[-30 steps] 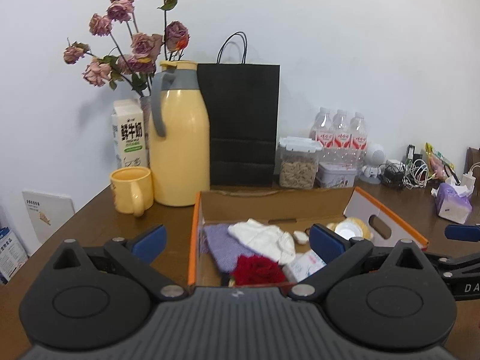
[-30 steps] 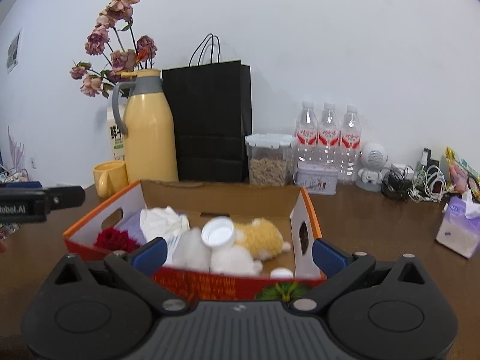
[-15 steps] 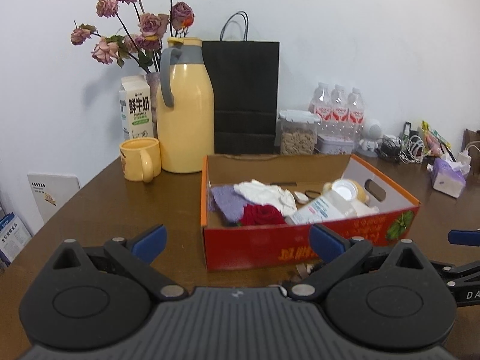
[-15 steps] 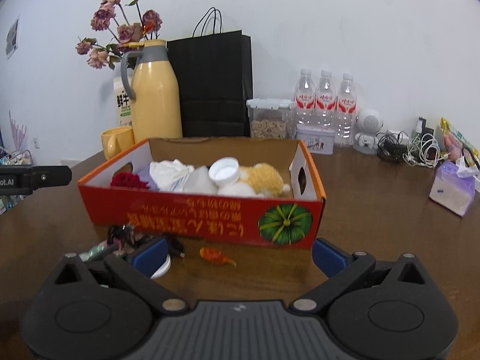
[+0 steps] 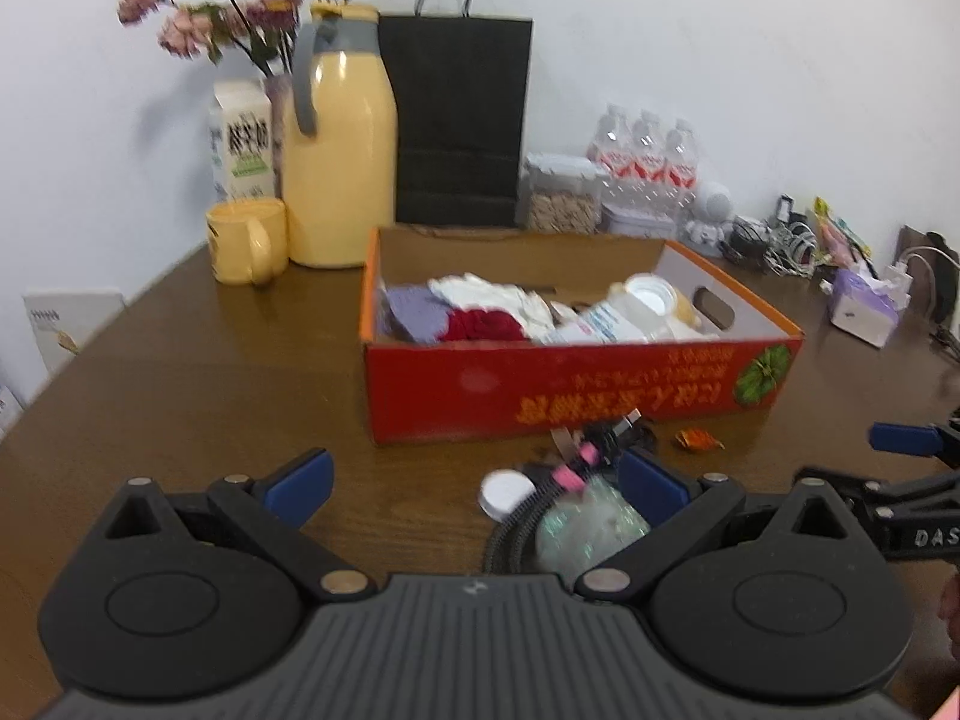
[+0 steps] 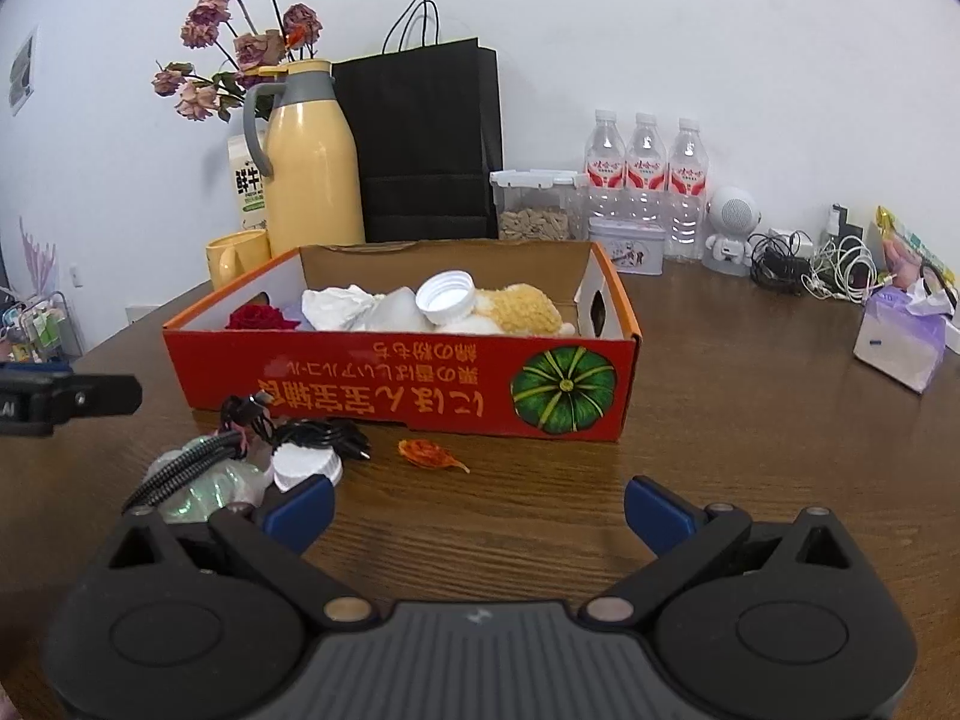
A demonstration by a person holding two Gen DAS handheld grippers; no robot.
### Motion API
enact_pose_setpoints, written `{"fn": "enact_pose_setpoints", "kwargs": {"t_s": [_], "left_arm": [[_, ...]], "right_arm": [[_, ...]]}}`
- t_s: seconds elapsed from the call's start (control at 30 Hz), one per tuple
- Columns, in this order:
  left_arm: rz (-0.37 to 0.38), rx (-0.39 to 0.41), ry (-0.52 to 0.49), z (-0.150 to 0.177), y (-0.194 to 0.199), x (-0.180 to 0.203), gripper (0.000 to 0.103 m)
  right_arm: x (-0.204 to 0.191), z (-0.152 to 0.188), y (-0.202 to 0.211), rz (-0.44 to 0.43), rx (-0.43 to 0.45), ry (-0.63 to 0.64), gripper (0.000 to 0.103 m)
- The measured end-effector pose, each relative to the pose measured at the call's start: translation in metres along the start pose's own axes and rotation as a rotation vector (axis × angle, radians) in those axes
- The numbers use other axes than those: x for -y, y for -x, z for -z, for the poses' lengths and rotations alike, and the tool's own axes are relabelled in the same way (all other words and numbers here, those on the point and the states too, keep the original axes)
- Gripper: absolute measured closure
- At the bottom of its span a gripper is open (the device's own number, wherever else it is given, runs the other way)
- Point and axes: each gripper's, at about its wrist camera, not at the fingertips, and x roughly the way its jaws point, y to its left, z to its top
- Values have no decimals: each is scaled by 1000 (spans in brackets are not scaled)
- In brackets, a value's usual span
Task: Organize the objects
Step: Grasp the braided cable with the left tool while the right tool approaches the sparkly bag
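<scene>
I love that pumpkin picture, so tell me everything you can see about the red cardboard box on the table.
The red cardboard box is a shallow open tray with orange rims, plain brown inside, and oval handle holes in its end walls. Its front carries upside-down yellow lettering and a green pumpkin. It sits flat on the wooden table, holding cloths, a red rose, a white-capped bottle and a fluffy yellow toy.

Box (image 6: 408, 384) mid-table; cap (image 6: 307, 465), cables (image 6: 324, 435) and wrapper (image 6: 432, 455) before it; jug (image 6: 312, 162), bag (image 6: 423, 138) behind
</scene>
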Motion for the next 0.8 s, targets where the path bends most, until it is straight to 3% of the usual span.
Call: {"fn": "enact_pose_setpoints", "kwargs": {"t_s": [0.33, 0.6, 0.67, 0.8], "left_arm": [[111, -70, 12, 10, -19, 11, 0], [193, -145, 131, 17, -41, 3, 0], [195, -177, 143, 20, -48, 3, 0], [180, -169, 125, 23, -48, 7, 0]], "right_arm": [[5, 6, -9, 12, -30, -9, 0], [5, 10, -15, 9, -48, -9, 0], [5, 11, -16, 8, -50, -9, 0], [4, 11, -17, 7, -52, -9, 0]]}}
